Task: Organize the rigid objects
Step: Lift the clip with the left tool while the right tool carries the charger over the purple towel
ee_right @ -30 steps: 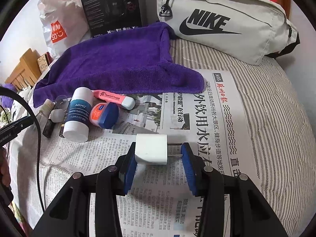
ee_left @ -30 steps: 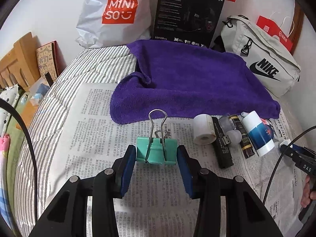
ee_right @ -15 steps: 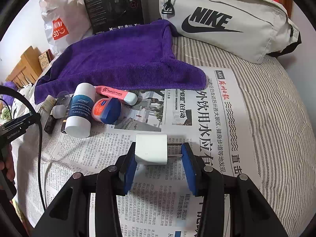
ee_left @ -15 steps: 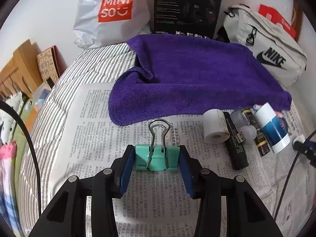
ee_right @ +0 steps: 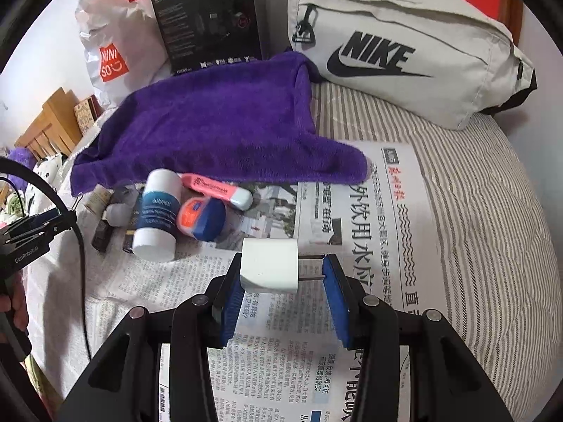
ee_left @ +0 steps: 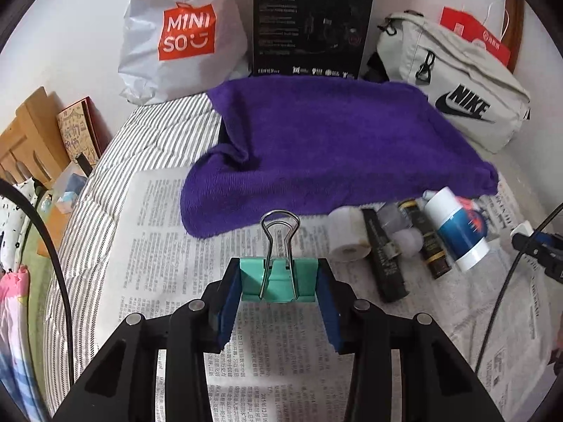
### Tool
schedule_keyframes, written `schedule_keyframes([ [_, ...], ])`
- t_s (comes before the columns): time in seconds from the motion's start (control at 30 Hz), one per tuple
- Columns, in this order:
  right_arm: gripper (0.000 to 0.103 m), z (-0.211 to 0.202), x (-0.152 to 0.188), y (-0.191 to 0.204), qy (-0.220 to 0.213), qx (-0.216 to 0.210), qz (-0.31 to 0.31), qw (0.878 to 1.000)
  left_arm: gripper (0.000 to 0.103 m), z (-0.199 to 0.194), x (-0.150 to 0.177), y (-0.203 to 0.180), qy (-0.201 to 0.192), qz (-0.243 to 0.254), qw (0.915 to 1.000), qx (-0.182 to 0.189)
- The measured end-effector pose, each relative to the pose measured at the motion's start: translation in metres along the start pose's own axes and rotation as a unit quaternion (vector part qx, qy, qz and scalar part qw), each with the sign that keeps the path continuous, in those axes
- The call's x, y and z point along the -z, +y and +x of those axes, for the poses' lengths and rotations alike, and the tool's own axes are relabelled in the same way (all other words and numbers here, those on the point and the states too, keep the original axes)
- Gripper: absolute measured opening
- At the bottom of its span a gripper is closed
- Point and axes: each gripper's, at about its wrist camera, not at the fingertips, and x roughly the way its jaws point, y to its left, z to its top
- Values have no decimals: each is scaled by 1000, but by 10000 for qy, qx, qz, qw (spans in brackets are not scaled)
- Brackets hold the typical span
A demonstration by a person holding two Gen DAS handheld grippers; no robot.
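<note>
My left gripper is shut on a teal binder clip. Its blue pads press the clip's two sides and its wire handles point away over the newspaper. My right gripper is shut on a white charger plug: the left pad is on the body and the prongs touch the right pad. A row of small items lies along the purple towel's front edge: a white tape roll, a black stick, a white-and-blue bottle, an orange-and-blue jar and a pink tube.
Everything sits on a striped bed. At the back stand a white Miniso bag, a black box and a grey Nike bag. Wooden furniture borders the left side. Black cables hang by both grippers.
The binder clip now sits squarer between the left pads, its handles straighter than a second ago. The right gripper and the charger look the same.
</note>
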Motion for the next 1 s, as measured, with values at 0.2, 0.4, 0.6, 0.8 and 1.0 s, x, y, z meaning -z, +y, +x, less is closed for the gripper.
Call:
schedule_keyframes([
  [0.2,44,-9,-5,3,-56,-121,-65,9999,39,-13,-6,2,-79,-93,9999,104],
  [0.4,44,-20,-16,10,-126,-215,-163,9996,39,-25,-15,4,-142,-166,9996,178],
  [0.6,44,-23,-36,17,-216,-352,-255,9988,39,-26,-30,4,-152,-188,9995,203],
  [0.8,44,-16,-66,17,-256,-378,-305,9985,39,-22,-58,2,-174,-125,9994,279],
  [1.0,44,2,-101,18,-307,-353,-364,9982,39,-9,-88,1,-179,-58,9993,318],
])
